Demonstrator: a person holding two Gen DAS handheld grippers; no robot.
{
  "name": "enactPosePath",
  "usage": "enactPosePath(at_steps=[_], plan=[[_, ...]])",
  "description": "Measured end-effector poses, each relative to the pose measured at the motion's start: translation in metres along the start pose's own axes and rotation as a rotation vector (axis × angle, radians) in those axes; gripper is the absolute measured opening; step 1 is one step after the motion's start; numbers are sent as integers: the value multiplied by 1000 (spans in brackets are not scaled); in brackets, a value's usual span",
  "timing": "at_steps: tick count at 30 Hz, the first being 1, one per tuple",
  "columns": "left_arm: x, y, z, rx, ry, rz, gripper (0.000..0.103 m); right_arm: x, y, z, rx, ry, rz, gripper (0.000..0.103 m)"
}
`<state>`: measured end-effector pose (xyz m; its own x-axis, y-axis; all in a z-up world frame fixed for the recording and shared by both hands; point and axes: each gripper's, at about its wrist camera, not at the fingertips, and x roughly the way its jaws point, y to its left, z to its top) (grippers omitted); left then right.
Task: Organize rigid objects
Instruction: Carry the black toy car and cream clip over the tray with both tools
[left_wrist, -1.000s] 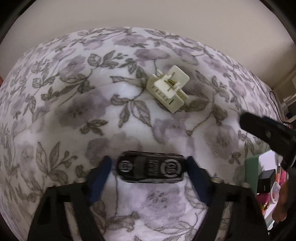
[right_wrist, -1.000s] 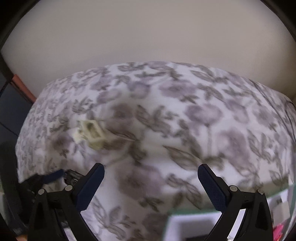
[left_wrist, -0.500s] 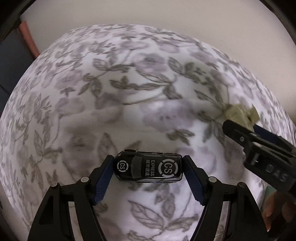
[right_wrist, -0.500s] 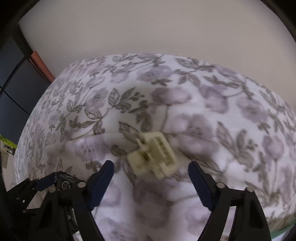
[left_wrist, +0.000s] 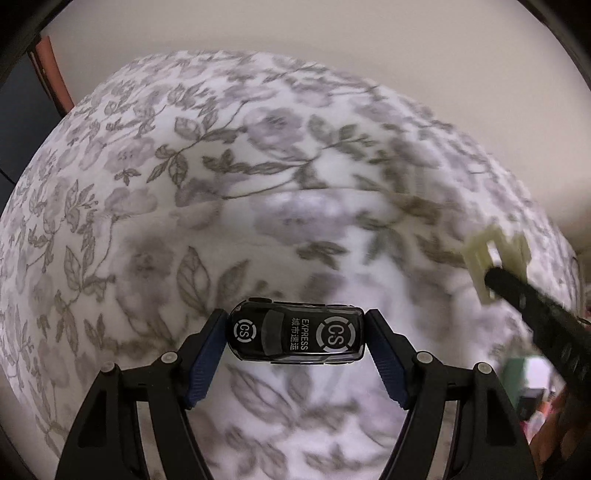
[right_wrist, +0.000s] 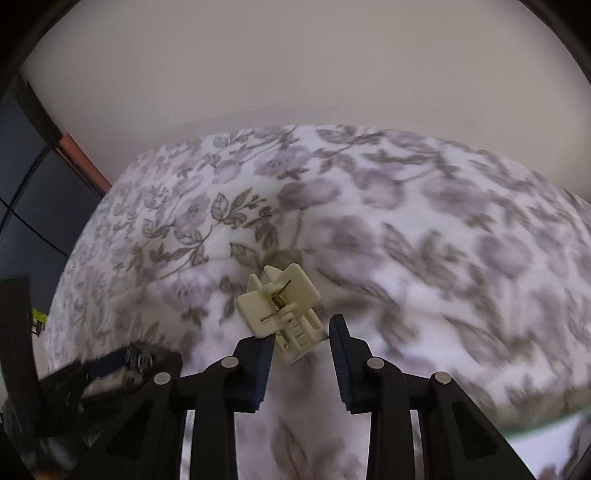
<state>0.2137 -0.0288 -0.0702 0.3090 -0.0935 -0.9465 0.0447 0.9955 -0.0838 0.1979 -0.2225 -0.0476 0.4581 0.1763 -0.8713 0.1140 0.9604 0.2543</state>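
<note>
Between left gripper pads, toy car, right view shows clip spring

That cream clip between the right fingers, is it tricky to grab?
Probably stiff: the clip looks like hard moulded plastic. Its metal spring suggests it might pinch open if squeezed at the wrong end. It looks light, so it may skid on the floral cloth.
</note>
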Motion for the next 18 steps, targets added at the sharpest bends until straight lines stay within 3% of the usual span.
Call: enactPosePath(at_steps=[10,14,18], plan=[[-87,-101,-81,222,-66,-167,76,-131,-75,-91,145,-13,-146,32],[-101,-137,-117,308,-51,-237,76,-157,-96,-126,184,17,-213,32],[-104,-164,-152,391,-31,-258,76,-163,-122,-163,269,65,-234,32]])
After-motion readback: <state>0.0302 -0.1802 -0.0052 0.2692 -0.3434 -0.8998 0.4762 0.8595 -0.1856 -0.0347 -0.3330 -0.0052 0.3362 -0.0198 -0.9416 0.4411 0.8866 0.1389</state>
